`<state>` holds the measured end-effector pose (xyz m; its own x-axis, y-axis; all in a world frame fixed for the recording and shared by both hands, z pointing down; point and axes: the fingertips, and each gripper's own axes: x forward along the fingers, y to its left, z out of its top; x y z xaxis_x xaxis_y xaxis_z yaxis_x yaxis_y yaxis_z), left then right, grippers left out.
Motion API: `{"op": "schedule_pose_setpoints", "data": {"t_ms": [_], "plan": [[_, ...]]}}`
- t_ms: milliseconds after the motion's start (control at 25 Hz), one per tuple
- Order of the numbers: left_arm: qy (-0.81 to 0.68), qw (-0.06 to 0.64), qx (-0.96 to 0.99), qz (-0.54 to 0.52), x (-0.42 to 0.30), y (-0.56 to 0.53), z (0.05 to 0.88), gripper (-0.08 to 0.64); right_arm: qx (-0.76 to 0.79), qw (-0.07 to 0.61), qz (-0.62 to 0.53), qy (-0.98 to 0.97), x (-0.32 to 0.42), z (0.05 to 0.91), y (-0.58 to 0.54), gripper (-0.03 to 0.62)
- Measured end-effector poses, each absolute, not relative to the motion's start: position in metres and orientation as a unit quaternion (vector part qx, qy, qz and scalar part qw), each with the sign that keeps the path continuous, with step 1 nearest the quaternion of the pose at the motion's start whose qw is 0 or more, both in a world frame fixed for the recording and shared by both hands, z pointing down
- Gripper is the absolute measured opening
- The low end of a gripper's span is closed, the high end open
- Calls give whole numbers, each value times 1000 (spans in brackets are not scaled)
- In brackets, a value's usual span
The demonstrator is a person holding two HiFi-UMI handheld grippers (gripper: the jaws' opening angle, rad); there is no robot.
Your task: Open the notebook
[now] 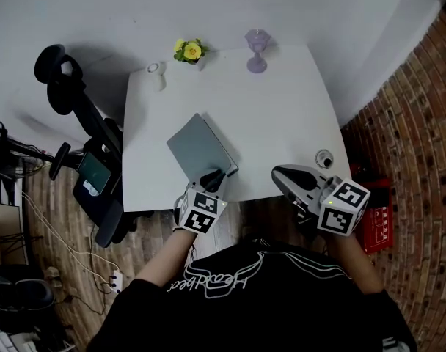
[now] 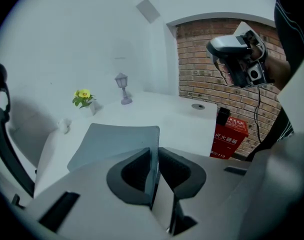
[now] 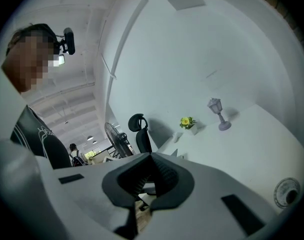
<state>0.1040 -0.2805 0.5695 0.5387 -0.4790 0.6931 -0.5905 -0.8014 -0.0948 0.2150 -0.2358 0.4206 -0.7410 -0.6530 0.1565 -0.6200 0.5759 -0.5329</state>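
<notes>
At the near edge of the white table (image 1: pixel 282 108), a grey notebook (image 1: pixel 197 145) lies seemingly closed, its cover's corner pinched by the clenched left gripper (image 1: pixel 212 177), likely to lift it open, while the right gripper (image 1: pixel 280 172) hovers beside the table's near-right corner, clenched on nothing.

Left gripper (image 1: pixel 212 177) has its tips on the near edge of the grey notebook (image 1: pixel 197 147), which lies closed on the white table (image 1: pixel 282 116). Right gripper (image 1: pixel 279 173) is over the table's near edge, well right of the left one, touching nothing visible. A small round fitting (image 1: pixel 324 158) sits just beyond it. Well beyond both grippers are a yellow flower pot (image 1: pixel 189 50) and a lilac lamp figurine (image 1: pixel 257 50). A black office chair (image 1: pixel 83 130) stands left of the left gripper, a red box (image 1: pixel 377 222) right of the right one.
</notes>
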Motion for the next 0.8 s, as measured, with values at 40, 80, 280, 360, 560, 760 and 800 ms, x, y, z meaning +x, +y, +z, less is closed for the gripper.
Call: {"op": "schedule_pose_setpoints", "data": {"t_ms": [40,80,280,360,560,760,800], "plan": [[-306,77,874,369,102,-280,567,74,-361,31,-288,887,215,418,-235,2],[-307,79,874,367,101,-279,564,72,-363,32,-287,886,214,416,-235,2],[-318,82,877,350,95,-276,550,64,-369,37,-288,883,213,412,-231,2],[-322,82,877,347,91,-273,547,58,-366,35,-286,885,208,409,-228,2],[-336,81,877,334,78,-266,535,55,-357,34,-274,892,196,397,-222,2],[-355,79,878,312,60,-261,523,57,-356,35,-271,894,185,392,-220,2],[-358,80,877,310,56,-260,521,57,-355,34,-272,894,181,392,-217,2]]}}
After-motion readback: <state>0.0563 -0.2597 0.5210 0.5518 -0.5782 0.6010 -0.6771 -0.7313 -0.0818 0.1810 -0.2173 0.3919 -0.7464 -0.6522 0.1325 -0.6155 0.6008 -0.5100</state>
